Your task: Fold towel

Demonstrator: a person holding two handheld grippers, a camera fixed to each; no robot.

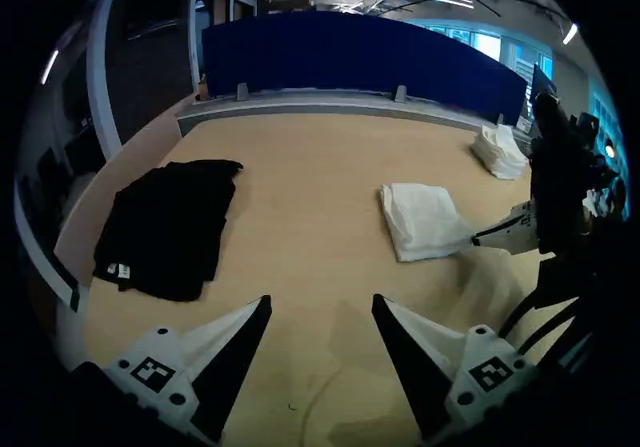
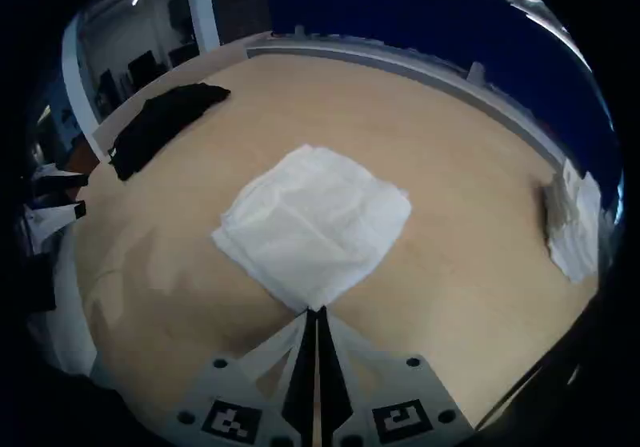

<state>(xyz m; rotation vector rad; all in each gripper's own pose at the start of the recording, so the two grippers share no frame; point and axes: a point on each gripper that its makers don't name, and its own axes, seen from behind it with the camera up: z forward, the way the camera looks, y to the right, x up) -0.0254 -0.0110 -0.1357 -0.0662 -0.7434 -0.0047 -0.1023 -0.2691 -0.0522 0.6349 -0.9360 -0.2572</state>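
Note:
A white towel [image 1: 420,219] lies folded into a rough square on the wooden table [image 1: 320,151], right of centre in the left gripper view. My right gripper [image 2: 314,313] is shut, its tips pinching the towel's [image 2: 312,223] near corner low against the table. From the left gripper view, that right gripper [image 1: 478,241] reaches in from the right, with the holder's dark sleeve [image 1: 560,183] behind it. My left gripper [image 1: 320,299] is open over bare wood, well short of the towel, with nothing between its fingers.
A black cloth [image 1: 168,227] lies flat at the table's left side, also seen as the black cloth [image 2: 164,123] in the right gripper view. A stack of white towels [image 1: 500,151] sits at the far right edge. A blue partition [image 1: 360,55] backs the table.

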